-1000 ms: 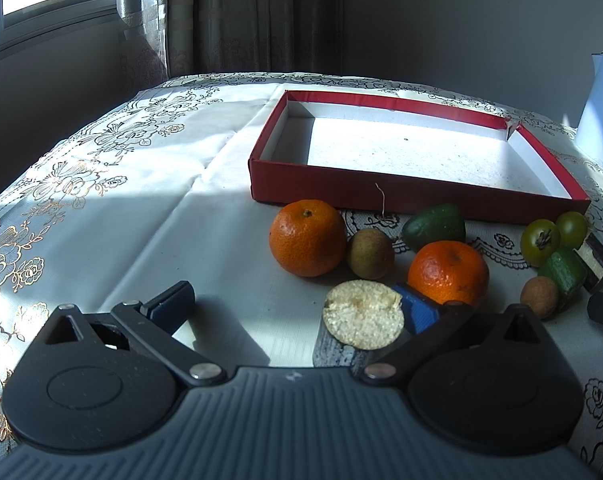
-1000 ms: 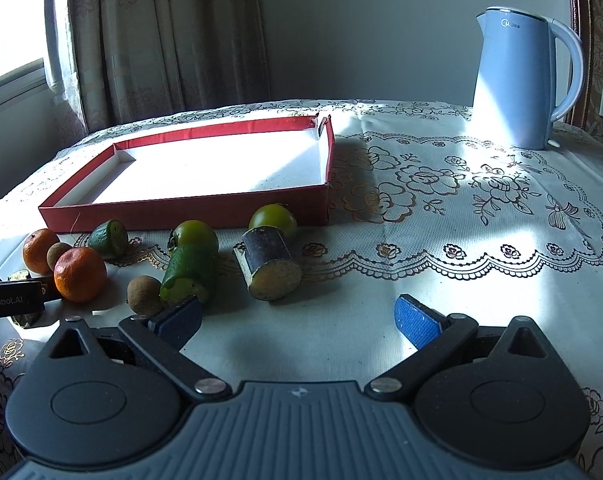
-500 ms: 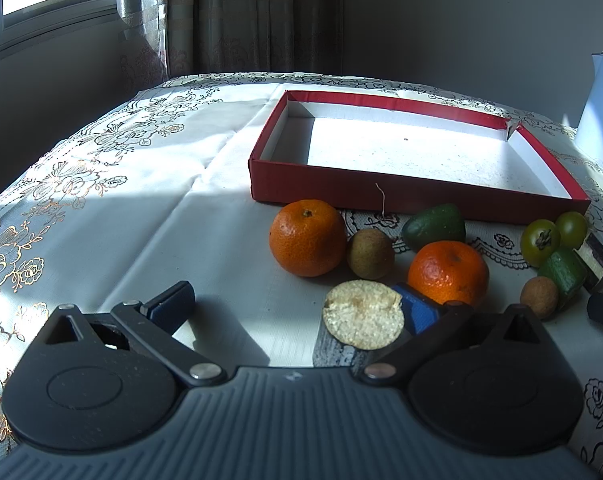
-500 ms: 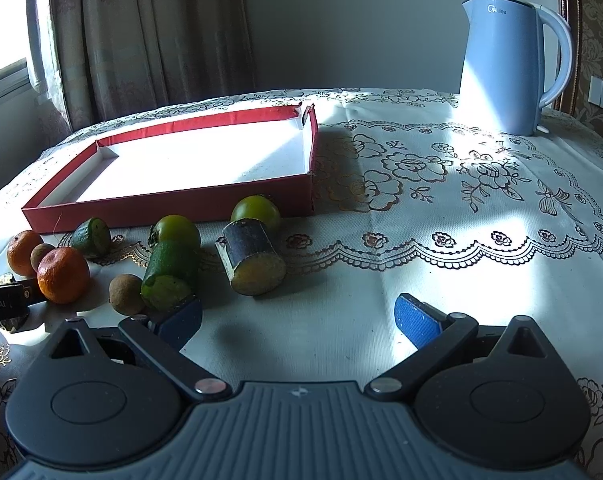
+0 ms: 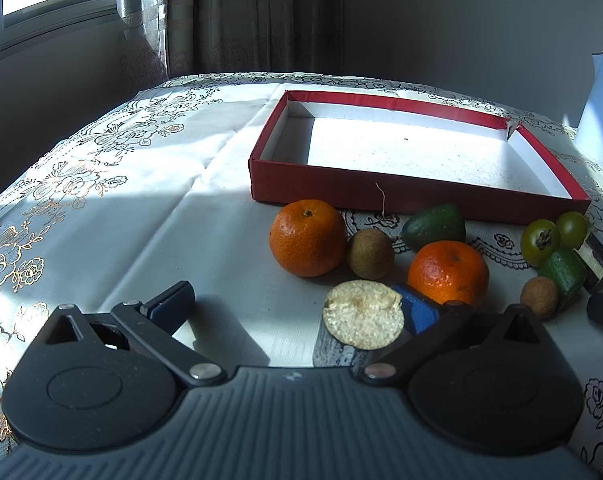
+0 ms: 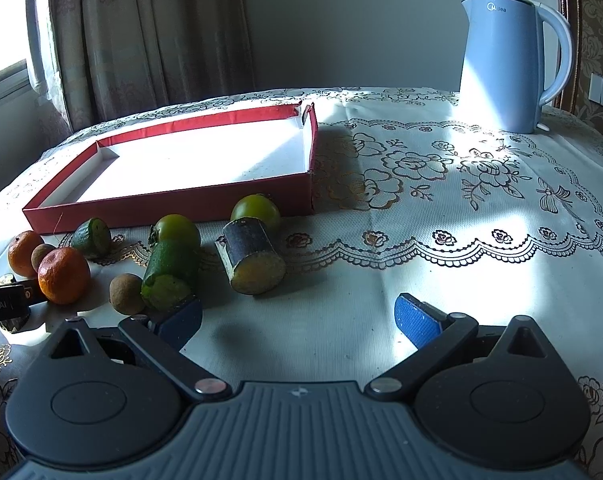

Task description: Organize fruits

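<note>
A red tray (image 5: 381, 196) with a white floor stands at the back; it also shows in the right wrist view (image 6: 181, 204). In front of it lie two oranges (image 5: 307, 238) (image 5: 447, 272), brown longans (image 5: 370, 253), a green avocado (image 5: 435, 226), green tomatoes (image 5: 539, 237) and cut cane pieces. My left gripper (image 5: 293, 306) is open, with a cut cane piece (image 5: 361, 320) standing against its right finger. My right gripper (image 6: 301, 316) is open and empty, just in front of a cane piece (image 6: 253, 258) and a green cut fruit (image 6: 167, 272).
A pale blue kettle (image 6: 509, 60) stands at the back right on the flowered tablecloth (image 6: 461, 200). Curtains and a window are behind the table. The left gripper's body (image 6: 1, 304) shows at the left edge of the right wrist view.
My right gripper has moved right and forward, so the fruits have slid left in its view. The left gripper has stayed still.
</note>
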A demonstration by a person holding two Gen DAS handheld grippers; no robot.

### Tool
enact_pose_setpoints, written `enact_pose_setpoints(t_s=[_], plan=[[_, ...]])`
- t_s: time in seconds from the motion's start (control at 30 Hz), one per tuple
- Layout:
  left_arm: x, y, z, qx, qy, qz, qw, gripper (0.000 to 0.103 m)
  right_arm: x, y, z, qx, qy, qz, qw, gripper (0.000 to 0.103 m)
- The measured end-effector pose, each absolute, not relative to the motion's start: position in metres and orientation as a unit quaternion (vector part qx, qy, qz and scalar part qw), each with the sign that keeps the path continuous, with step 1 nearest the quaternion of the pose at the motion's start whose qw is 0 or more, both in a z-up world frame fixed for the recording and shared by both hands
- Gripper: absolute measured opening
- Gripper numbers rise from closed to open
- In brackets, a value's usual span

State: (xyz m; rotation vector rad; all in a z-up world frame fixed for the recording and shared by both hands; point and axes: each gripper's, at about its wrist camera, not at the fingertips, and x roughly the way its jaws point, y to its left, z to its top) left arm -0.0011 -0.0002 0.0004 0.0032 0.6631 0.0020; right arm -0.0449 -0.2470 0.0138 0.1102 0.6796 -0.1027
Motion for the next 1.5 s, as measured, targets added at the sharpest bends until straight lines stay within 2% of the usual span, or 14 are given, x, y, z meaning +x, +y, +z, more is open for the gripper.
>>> enact_pose_setpoints(t_s=[1.5], plan=[[-0.0011, -0.0004, 0.0004, 0.002, 0.325, 0.001, 0.946, 0.103, -0.0442, -0.2467, 0.0136, 0.050, 0.336, -0.046, 0.939, 0.103]])
